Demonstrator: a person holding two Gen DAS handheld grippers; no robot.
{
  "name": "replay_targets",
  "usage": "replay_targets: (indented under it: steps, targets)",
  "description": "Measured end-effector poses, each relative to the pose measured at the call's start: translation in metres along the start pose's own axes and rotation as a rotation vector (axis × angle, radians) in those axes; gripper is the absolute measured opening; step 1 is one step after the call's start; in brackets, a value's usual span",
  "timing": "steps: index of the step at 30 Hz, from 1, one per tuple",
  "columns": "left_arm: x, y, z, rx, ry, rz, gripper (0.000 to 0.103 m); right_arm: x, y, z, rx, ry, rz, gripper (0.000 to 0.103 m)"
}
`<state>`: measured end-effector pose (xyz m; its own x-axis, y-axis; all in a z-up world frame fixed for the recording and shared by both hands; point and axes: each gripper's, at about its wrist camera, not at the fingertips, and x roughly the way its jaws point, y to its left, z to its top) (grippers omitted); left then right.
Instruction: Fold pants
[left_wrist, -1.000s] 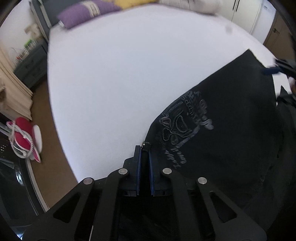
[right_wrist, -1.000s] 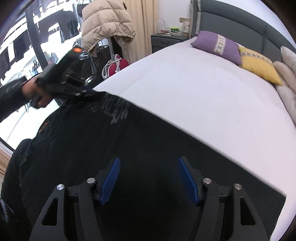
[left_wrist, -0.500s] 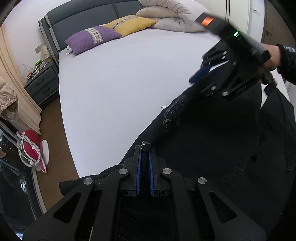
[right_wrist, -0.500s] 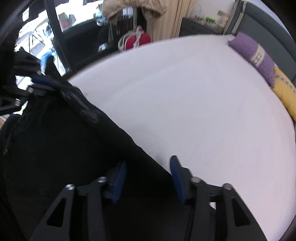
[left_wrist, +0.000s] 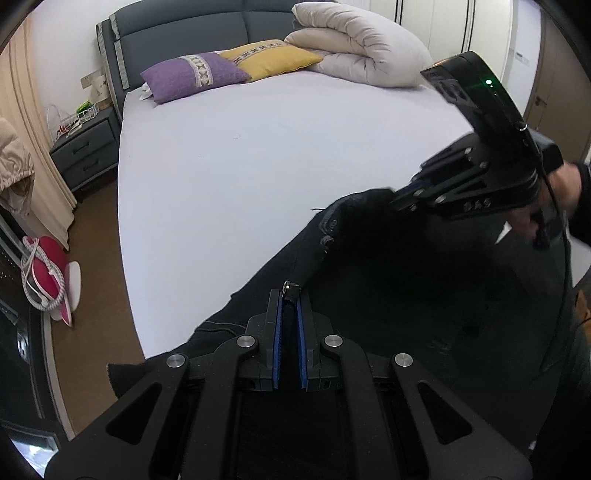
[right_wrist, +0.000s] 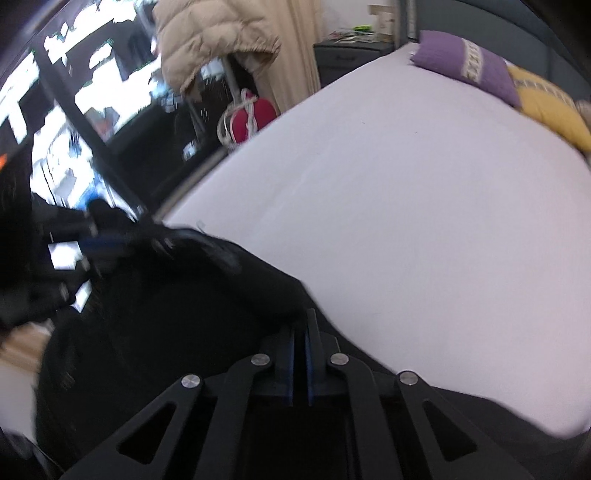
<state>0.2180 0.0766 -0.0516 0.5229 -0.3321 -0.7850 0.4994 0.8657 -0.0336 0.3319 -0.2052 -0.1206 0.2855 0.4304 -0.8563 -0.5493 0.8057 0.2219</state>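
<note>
Black pants (left_wrist: 406, 295) lie over the near corner of a white bed (left_wrist: 258, 147). My left gripper (left_wrist: 290, 299) is shut on a waistband edge with a small metal fastener, and the cloth is lifted off the sheet. In the left wrist view my right gripper (left_wrist: 400, 195) bites the far edge of the pants, held by a person's hand (left_wrist: 561, 188). In the right wrist view the right gripper (right_wrist: 300, 332) has its jaws closing, its blue pads nearly together on the black pants (right_wrist: 166, 314). The left gripper (right_wrist: 107, 242) shows blurred at the left.
A purple pillow (left_wrist: 195, 74), a yellow pillow (left_wrist: 269, 59) and a rolled duvet (left_wrist: 362, 48) sit at the headboard. A grey nightstand (left_wrist: 85, 151) and a red-and-white object (left_wrist: 48, 273) stand on the floor to the left. A beige jacket (right_wrist: 210, 40) hangs by the window.
The right gripper's jaws went from wide apart to nearly together on the pants' edge. Both grippers moved, and the pants lifted and bunched between them. The left gripper stayed shut.
</note>
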Motion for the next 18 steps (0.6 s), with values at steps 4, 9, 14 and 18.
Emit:
replay_targets:
  steps: [4, 9, 14, 18]
  targets:
    - [-0.02, -0.019, -0.014, -0.009, -0.001, -0.015, 0.006, -0.007, 0.025, -0.015, 0.004, -0.032, 0.022, 0.006]
    - [-0.053, -0.041, -0.052, 0.007, 0.007, -0.071, 0.006, -0.024, 0.064, -0.057, -0.128, 0.011, -0.004, 0.006]
    - [-0.077, -0.075, -0.1, 0.119, 0.053, -0.108, 0.006, -0.041, 0.105, -0.114, -0.326, 0.098, -0.1, 0.006]
    - [-0.084, -0.112, -0.142, 0.228, 0.133, -0.133, 0.006, -0.052, 0.138, -0.155, -0.447, 0.142, -0.158, 0.006]
